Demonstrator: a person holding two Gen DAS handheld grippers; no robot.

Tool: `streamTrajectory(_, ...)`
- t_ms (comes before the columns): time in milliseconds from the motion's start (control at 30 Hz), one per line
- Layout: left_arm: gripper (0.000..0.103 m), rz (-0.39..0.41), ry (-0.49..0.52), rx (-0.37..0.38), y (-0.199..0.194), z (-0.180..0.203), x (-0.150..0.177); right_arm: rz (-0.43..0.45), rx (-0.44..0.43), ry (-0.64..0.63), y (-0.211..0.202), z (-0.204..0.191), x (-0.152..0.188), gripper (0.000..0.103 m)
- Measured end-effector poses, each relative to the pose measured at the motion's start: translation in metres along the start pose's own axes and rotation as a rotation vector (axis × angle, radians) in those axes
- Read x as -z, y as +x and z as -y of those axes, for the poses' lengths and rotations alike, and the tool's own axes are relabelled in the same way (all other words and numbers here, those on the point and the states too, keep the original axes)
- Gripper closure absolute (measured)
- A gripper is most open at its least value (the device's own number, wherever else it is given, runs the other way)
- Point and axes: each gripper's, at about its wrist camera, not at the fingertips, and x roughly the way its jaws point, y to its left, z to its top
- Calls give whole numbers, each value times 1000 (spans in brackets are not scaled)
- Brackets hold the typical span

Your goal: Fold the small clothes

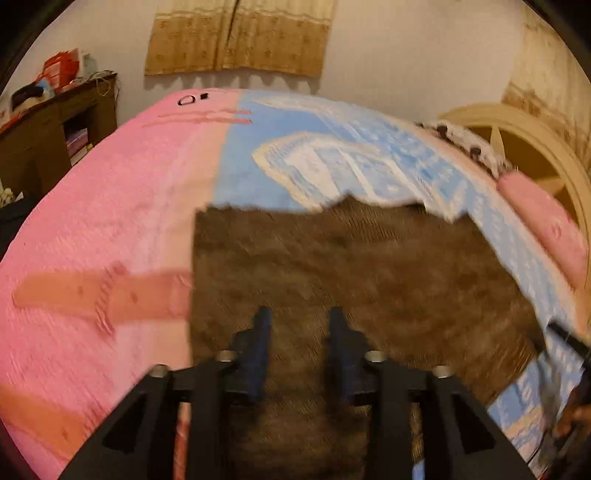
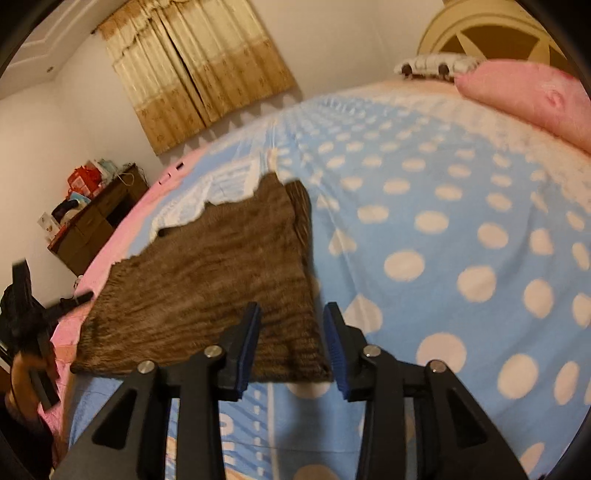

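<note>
While the brown garment lies folded mid-frame, my left gripper and right gripper gape empty, so next I judge another fold needs regrasping an edge.

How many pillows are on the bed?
1 that I can see: a pink pillow at the head of the bed, by the round headboard. Others may be hidden outside the pictures.

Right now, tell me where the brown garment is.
The brown garment lies flat on the bed's blue-and-pink cover, straight ahead of both tongs in both wrist views, left of the polka dots.
</note>
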Motion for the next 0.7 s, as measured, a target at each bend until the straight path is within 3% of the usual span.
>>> streamTrajectory(33, 42, -10, 13, -1, 3, 3, 7, 1, -6, -8, 0, -3, -3, 60)
streamTrajectory(133, 36, 9, 53, -52, 7, 15, 22, -13, 2, -40, 7, -16, -6, 50)
streamTrajectory(233, 24, -14, 96, -78, 8, 22, 24, -76, 39, -99, 26, -26, 3, 50)
streamTrajectory(300, 21, -29, 141, -123, 12, 28, 27, -111, 84, -142, 37, -27, 14, 53)
streamTrajectory(400, 13, -26, 146, -160, 11, 30, 31, -125, 131, -217, 32, -34, 20, 55)
streamTrajectory(500, 13, -24, 130, -137, 8, 26, 32, -135, 98, -190, 17, -29, 20, 55)
streamTrajectory(600, 13, -10, 103, -112, 0, 24, 37, -64, 41, -128, -3, -21, 10, 55)
streamTrajectory(700, 13, 14, 37, -69, -7, 17, 42, -41, 42, -135, 4, -22, -8, 53)
